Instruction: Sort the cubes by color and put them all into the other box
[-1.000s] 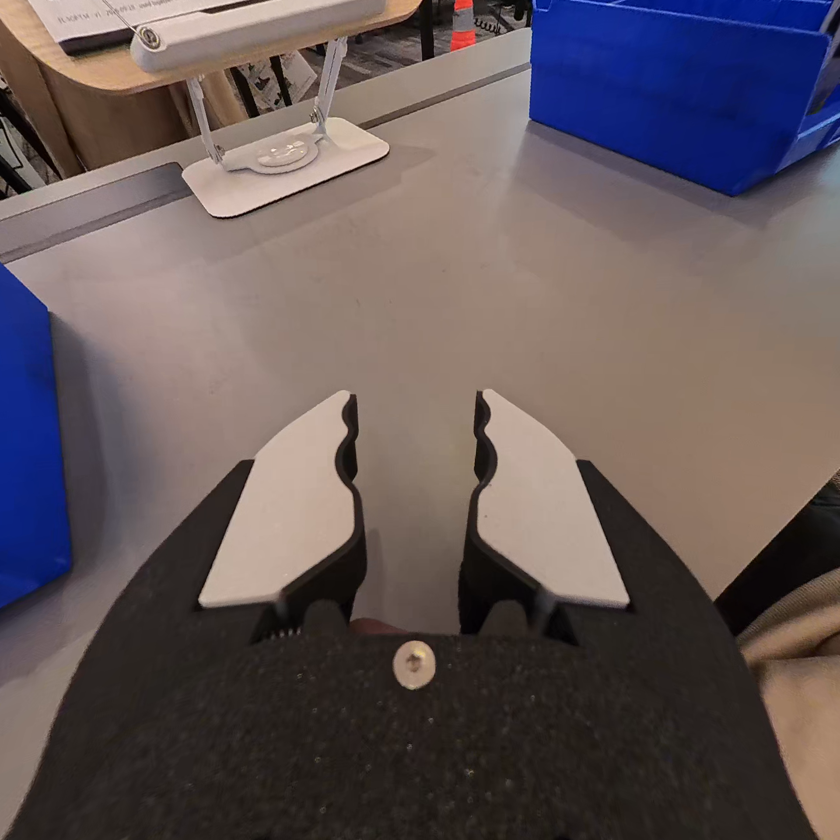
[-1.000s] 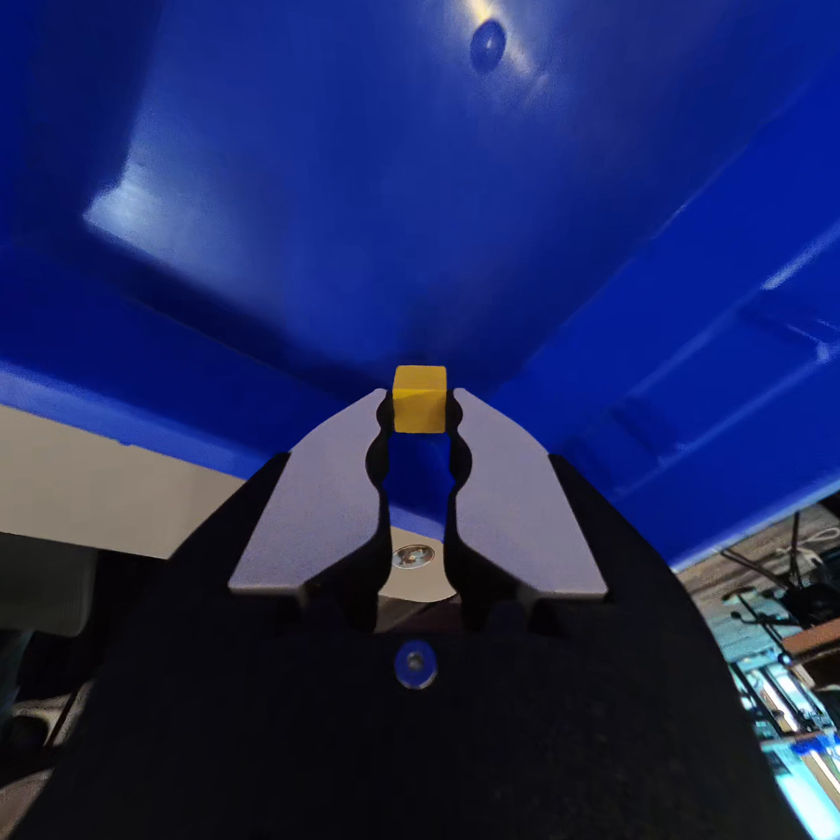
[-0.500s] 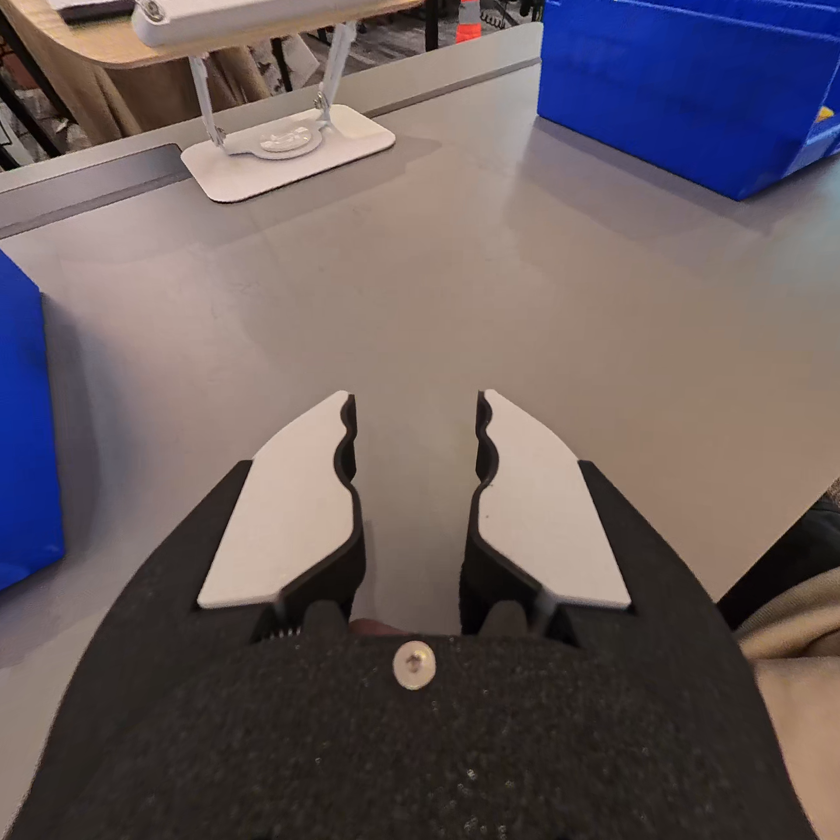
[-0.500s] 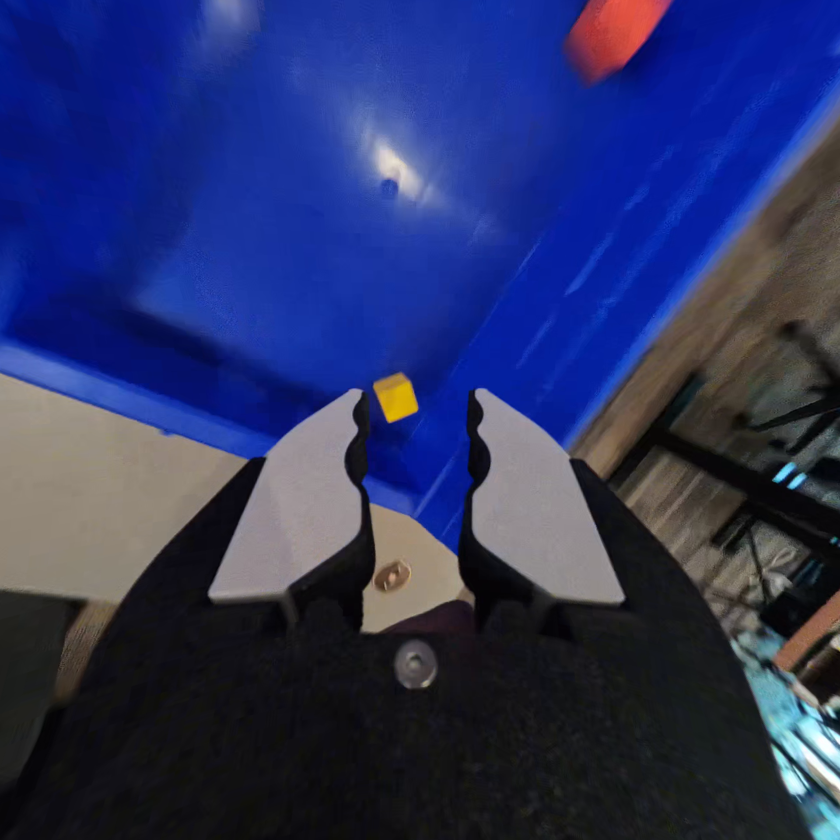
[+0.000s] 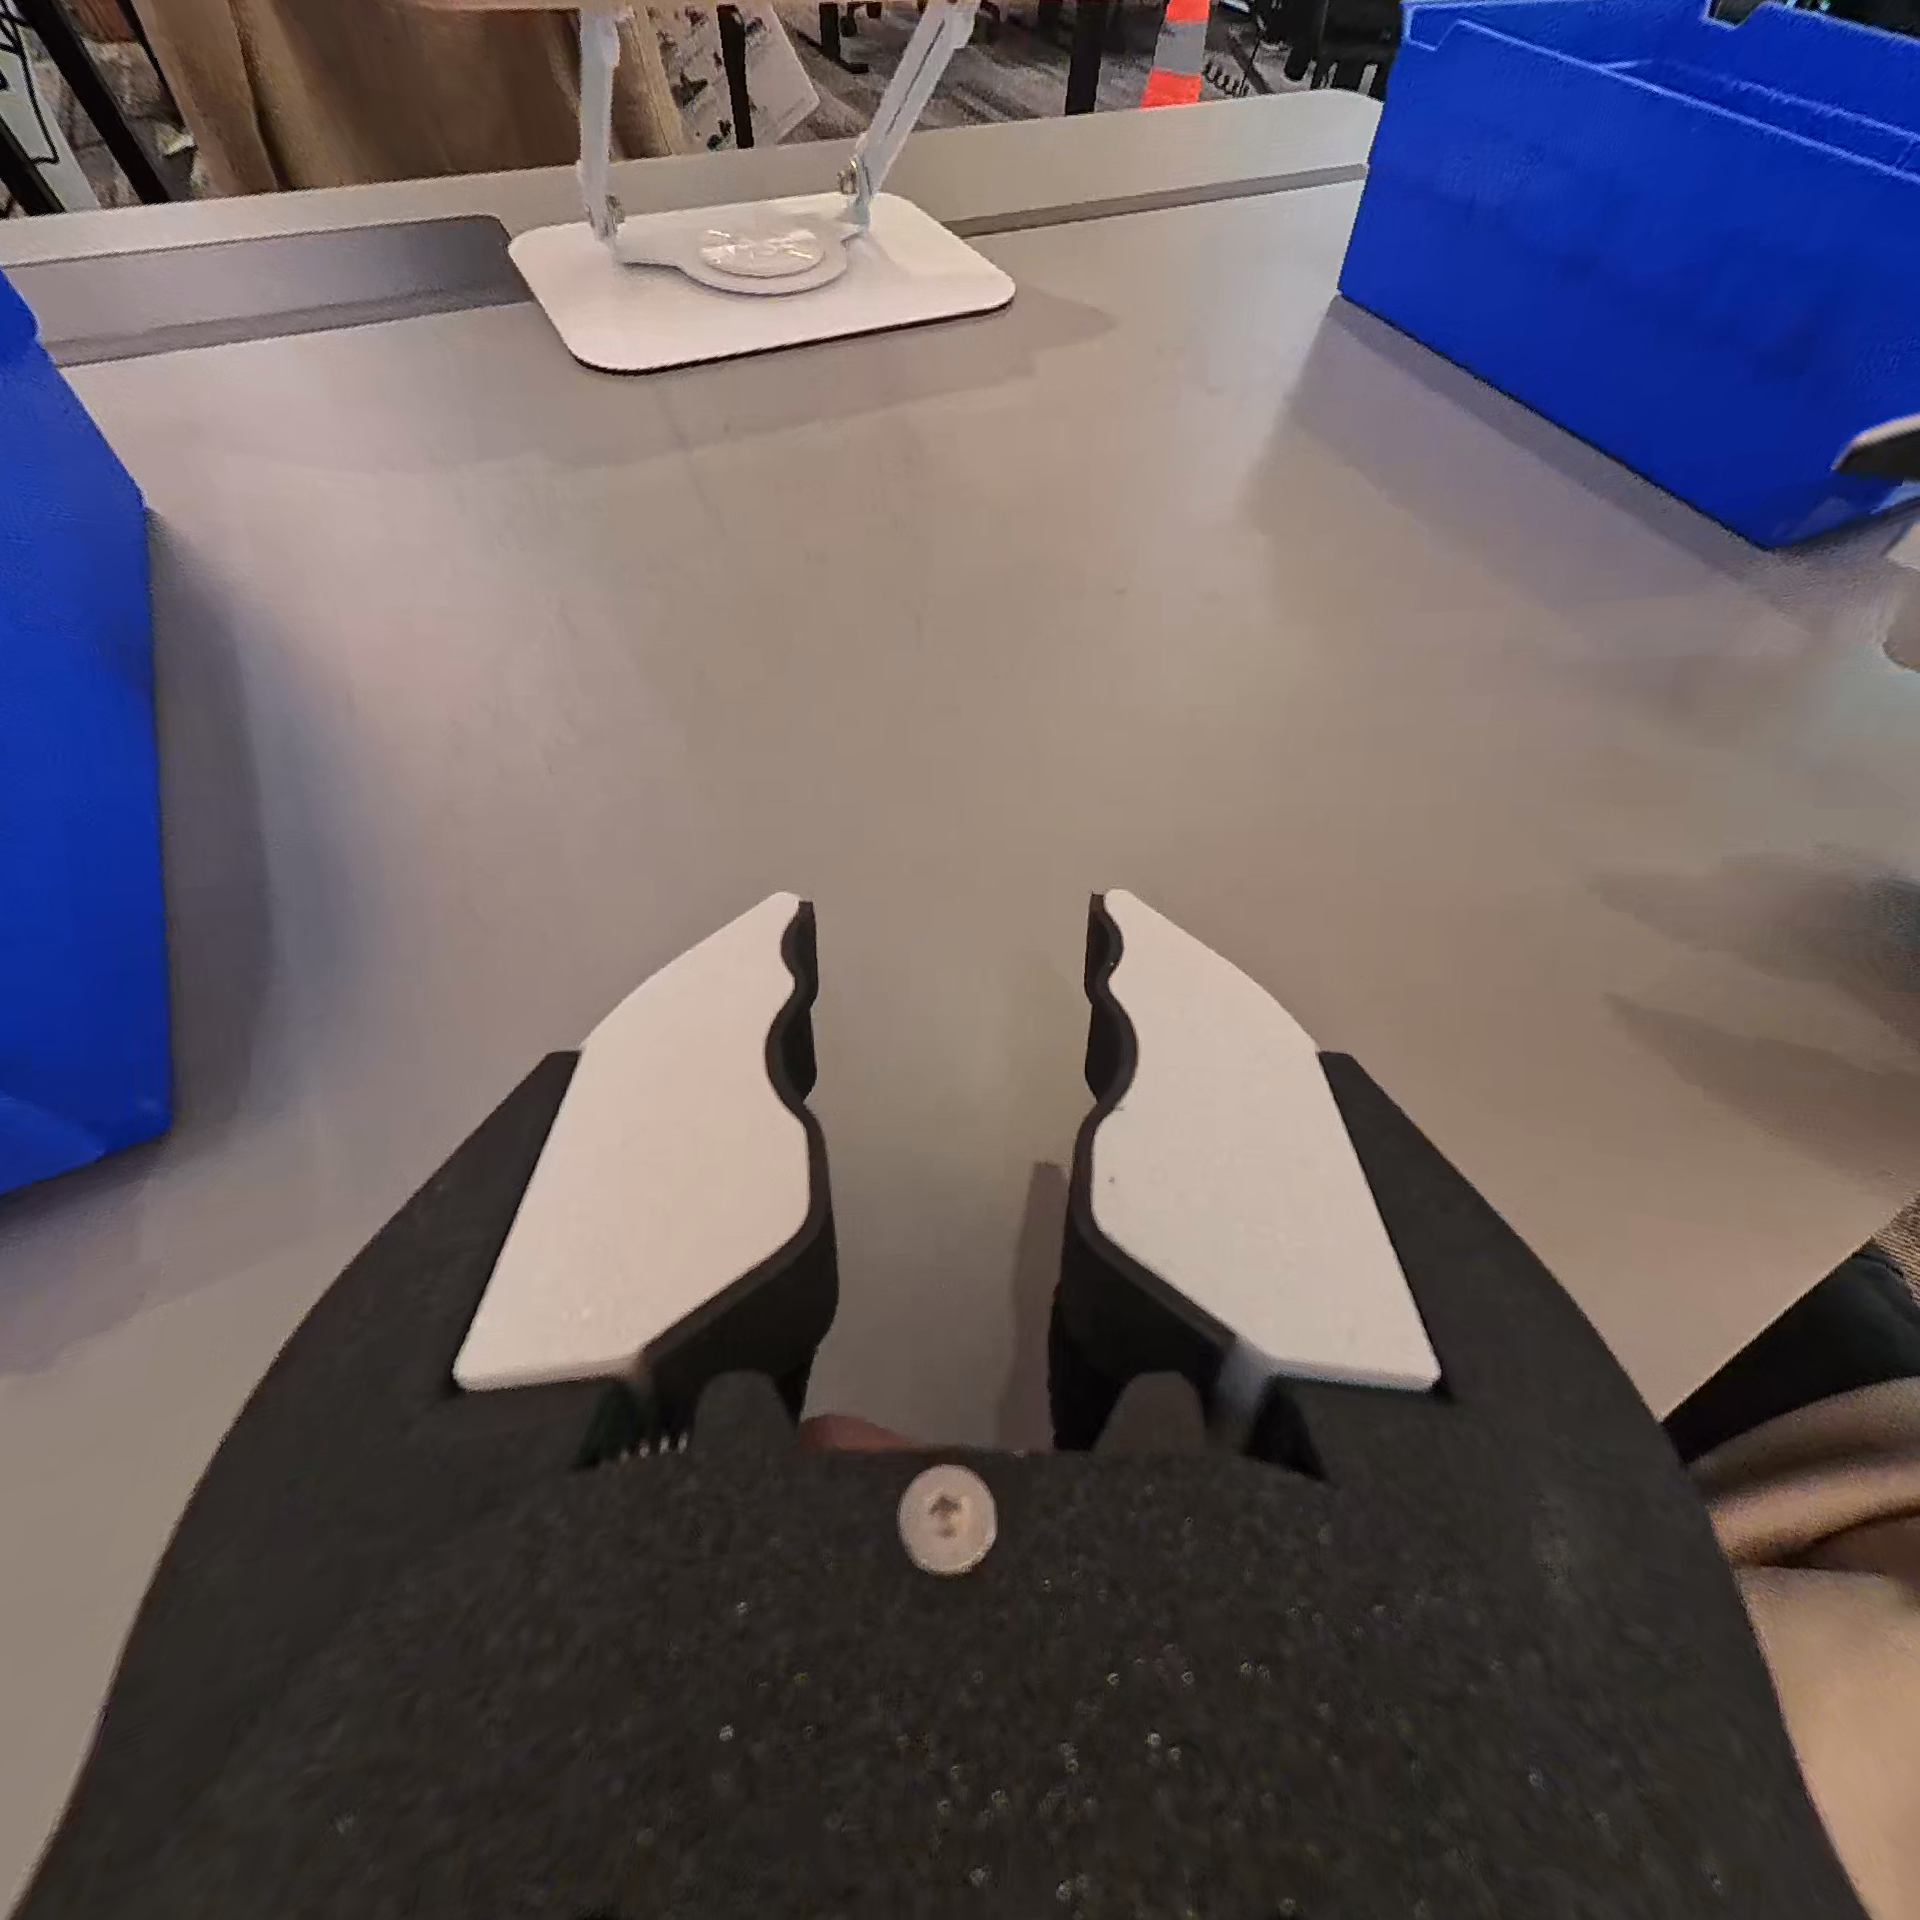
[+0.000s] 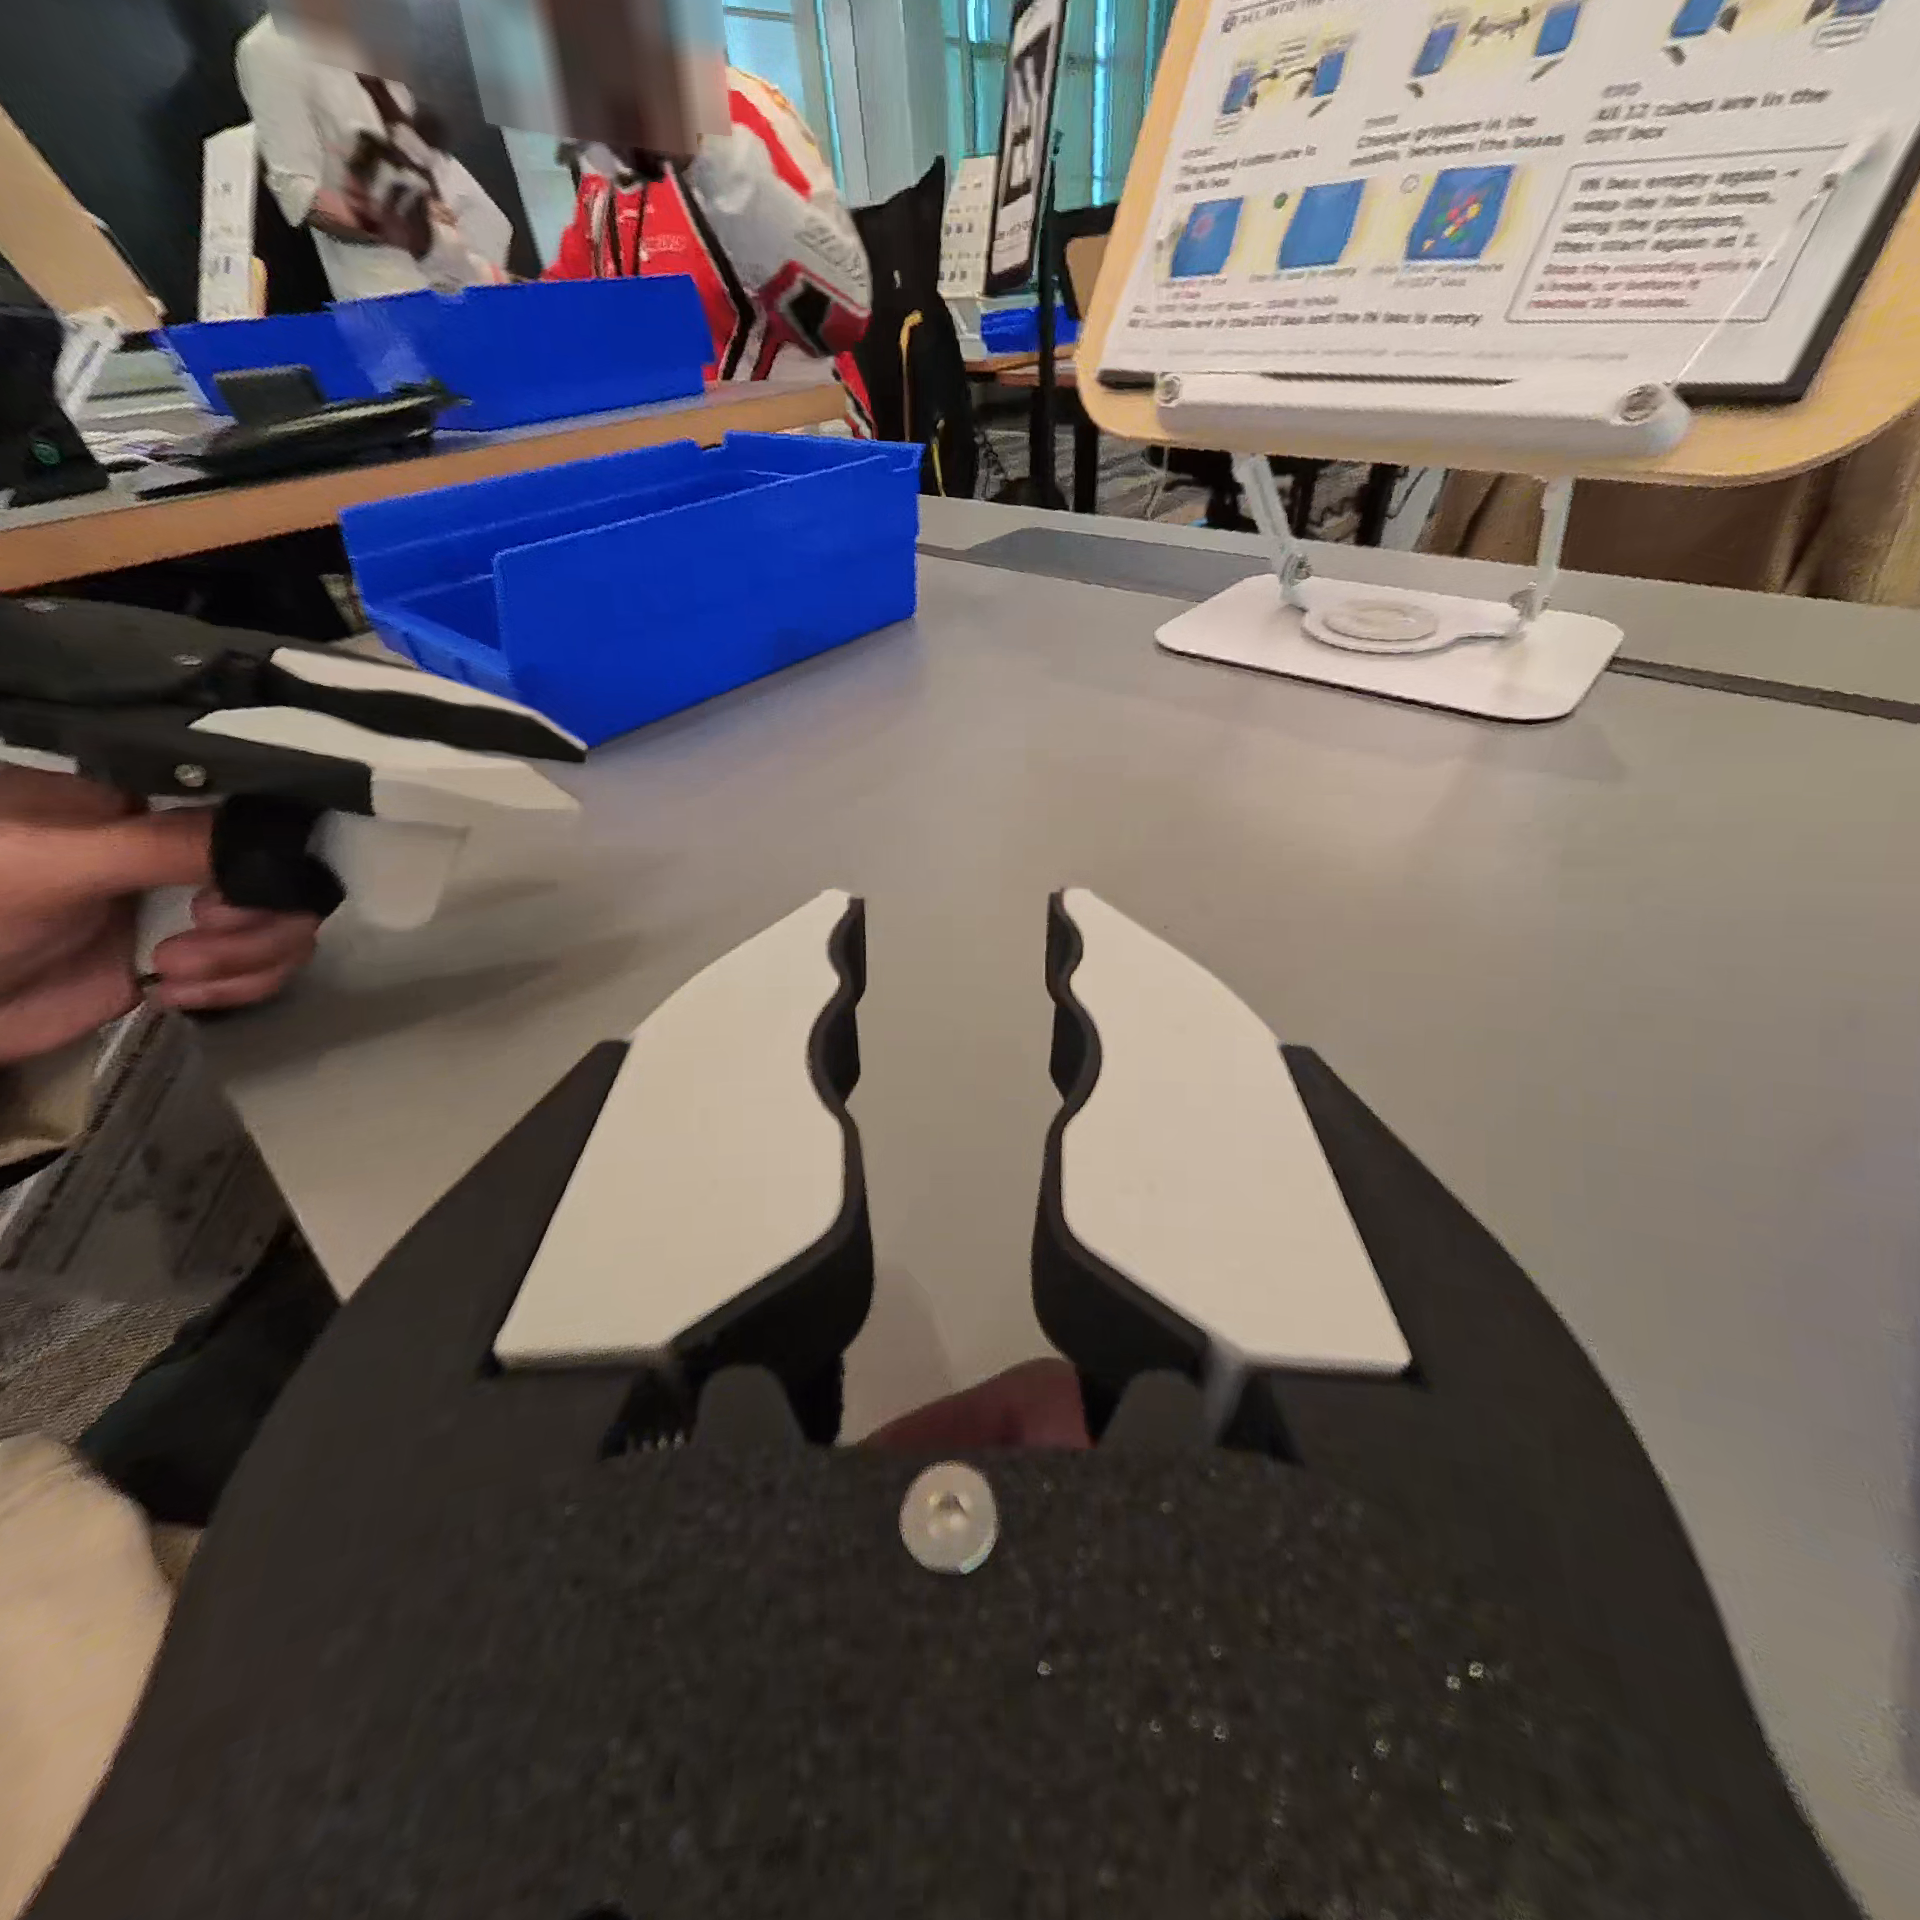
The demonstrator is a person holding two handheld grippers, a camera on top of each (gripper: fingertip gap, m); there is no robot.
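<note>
Ahead-left of right tool (image 6: 954,914) (empty): blue box (image 6: 665,582)

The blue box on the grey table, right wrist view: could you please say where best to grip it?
Probably the box's near wall at its top edge, from above, one finger each side: the wall is thin and upright, the top open, the whole box too wide for the jaws.

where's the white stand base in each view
Left wrist view: white stand base at top centre, on the far part of the grey table.
Right wrist view: upper right, beneath the tilted board.
Shared landmark: the dark strip along the table's far edge.
</note>
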